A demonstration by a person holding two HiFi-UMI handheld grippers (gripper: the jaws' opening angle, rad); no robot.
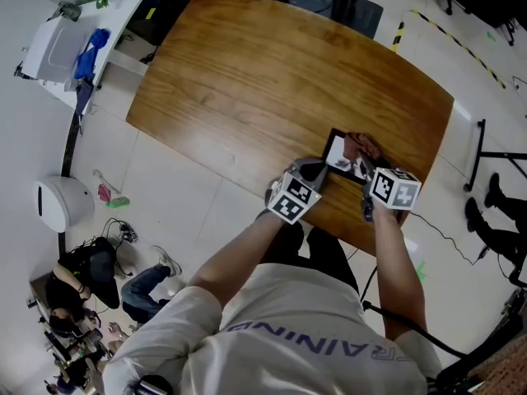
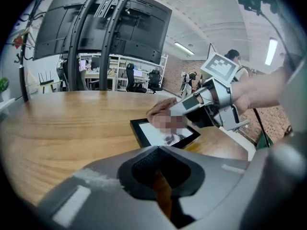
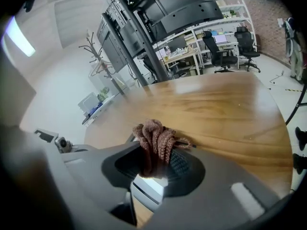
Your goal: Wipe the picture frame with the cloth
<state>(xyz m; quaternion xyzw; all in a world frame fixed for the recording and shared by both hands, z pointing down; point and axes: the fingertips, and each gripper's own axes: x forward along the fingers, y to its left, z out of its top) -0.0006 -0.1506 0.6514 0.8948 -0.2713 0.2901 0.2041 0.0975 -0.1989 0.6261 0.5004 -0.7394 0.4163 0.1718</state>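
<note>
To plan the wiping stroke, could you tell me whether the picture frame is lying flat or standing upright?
Lying flat: the picture frame rests face up on the table, with the cloth on it.

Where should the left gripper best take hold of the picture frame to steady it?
Probably the black border at the near left corner, from the left: the picture frame lies flat, and the cloth in the right gripper covers its right part.

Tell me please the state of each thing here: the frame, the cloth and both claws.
Picture frame: lying flat on the table, face up.
Cloth: bunched, pressed on the frame.
Right claw: shut on the cloth.
Left claw: shut, empty, short of the frame.
</note>
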